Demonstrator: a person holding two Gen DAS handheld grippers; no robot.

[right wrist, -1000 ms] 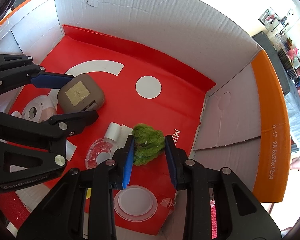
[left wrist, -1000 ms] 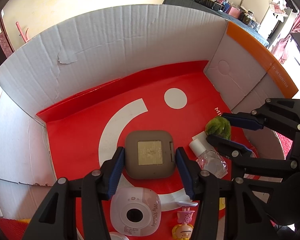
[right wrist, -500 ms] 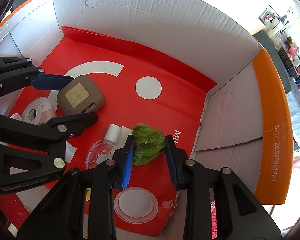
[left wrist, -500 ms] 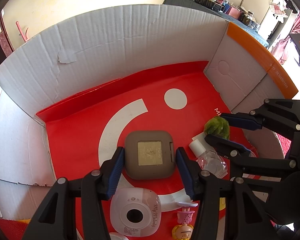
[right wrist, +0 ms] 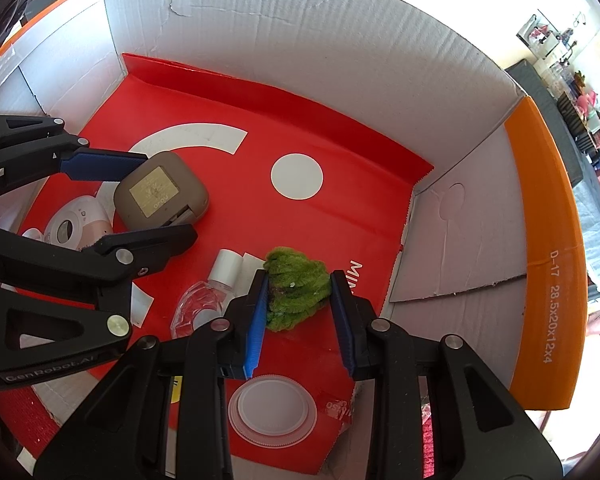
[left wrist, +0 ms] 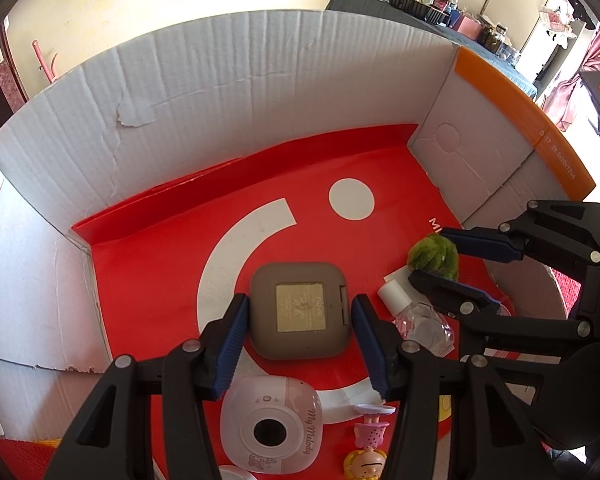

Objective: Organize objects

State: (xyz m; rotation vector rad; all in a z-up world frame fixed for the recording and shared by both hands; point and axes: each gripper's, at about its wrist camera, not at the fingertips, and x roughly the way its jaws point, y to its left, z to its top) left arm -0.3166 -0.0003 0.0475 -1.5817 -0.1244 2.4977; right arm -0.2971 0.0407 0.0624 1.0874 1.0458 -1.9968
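Observation:
A taupe square case with a gold label lies on the red box floor; it also shows in the right wrist view. My left gripper is open, its blue pads on either side of the case, not pressing it. A fuzzy green item lies at the right; it also shows in the left wrist view. My right gripper brackets it, pads touching its sides. A clear small bottle with a white cap lies between the two.
White cardboard walls ring the floor, with an orange flap at the right. A pink-white toy camera and a small doll figure lie near me. A round clear lid lies under the right gripper.
Almost nothing has moved. The right gripper's pads have stayed around the green item and the left gripper has stayed around the case.

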